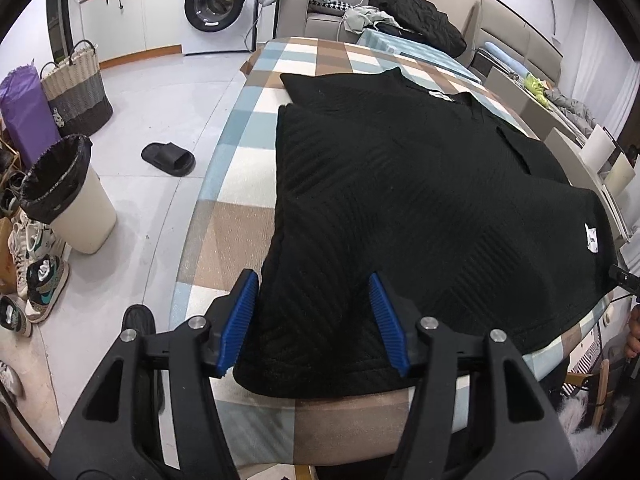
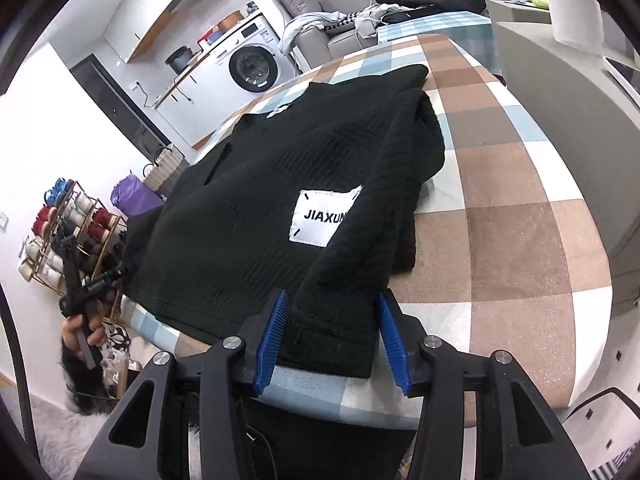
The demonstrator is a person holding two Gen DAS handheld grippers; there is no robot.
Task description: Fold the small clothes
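Note:
A black ribbed top (image 1: 400, 200) lies flat on the checked table cover (image 1: 240, 232), both sides folded inward. A white patch reading JIAXUN (image 2: 324, 218) sits on it, and a small neck label (image 1: 442, 96) shows at the far end. My left gripper (image 1: 314, 312) hovers over the hem's near left corner. Its blue pads (image 1: 244, 312) stand apart, with cloth lying loose between them. My right gripper (image 2: 332, 328) straddles the folded near right corner (image 2: 340, 320) of the hem. Its pads (image 2: 390, 332) stand at the cloth's sides without pinching it.
The table edge runs just below both grippers. On the floor to the left are a lined bin (image 1: 68, 196), a slipper (image 1: 168, 158), a woven basket (image 1: 78, 88) and shoes (image 1: 44, 280). A sofa with heaped clothes (image 1: 416, 20) stands behind. A hand holding the other gripper (image 2: 86, 292) shows at left.

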